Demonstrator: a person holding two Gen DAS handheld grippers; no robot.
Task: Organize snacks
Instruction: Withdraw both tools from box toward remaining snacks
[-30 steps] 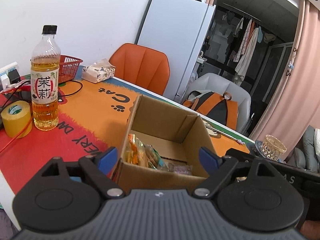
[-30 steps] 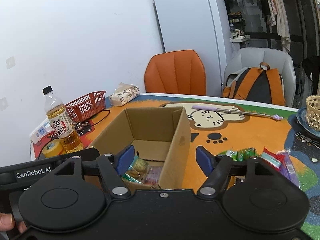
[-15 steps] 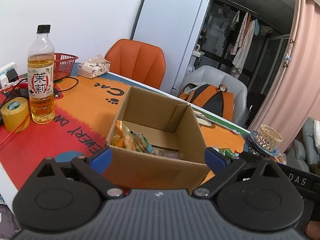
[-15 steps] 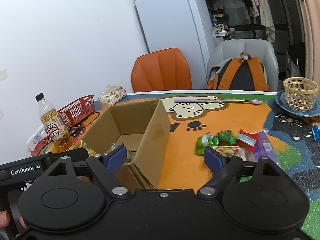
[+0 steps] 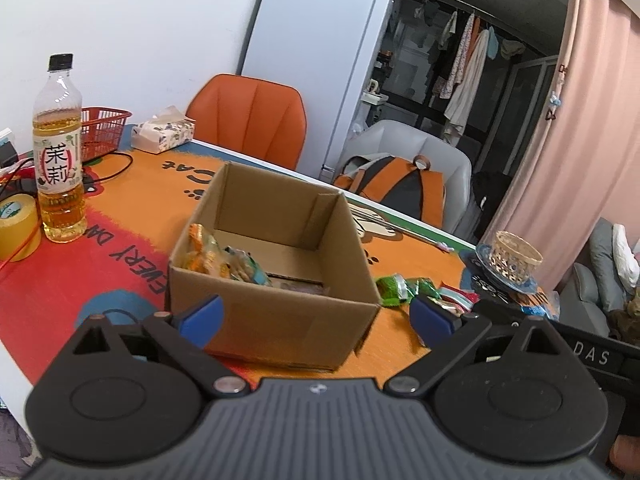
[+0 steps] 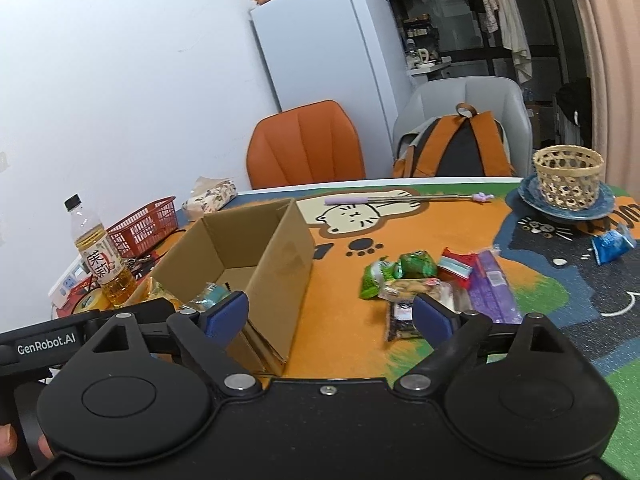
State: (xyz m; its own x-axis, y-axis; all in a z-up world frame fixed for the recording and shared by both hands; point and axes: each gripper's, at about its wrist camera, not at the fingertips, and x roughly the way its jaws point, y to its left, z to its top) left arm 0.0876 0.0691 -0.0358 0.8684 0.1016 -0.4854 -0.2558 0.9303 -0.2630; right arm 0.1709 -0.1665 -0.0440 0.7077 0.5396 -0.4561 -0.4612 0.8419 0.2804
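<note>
An open cardboard box stands on the orange cat mat, with several snack packets lying against its near left corner. To the right of the box a loose heap of snack packets lies on the mat, green, red and purple among them. A blue packet lies apart at the far right. My left gripper hangs open before the box's front wall, holding nothing. My right gripper hovers between the box's corner and the heap; its jaws are opening and nothing is between them.
A tea bottle, yellow tape roll, red basket and tissue pack stand at the left. A woven basket on a blue plate and a purple stick lie at the back right. Two chairs stand beyond the table.
Both grippers have drawn back from the box and spread their jaws wider. The right one has swung to the right, and the loose snack heap has come into its view.
</note>
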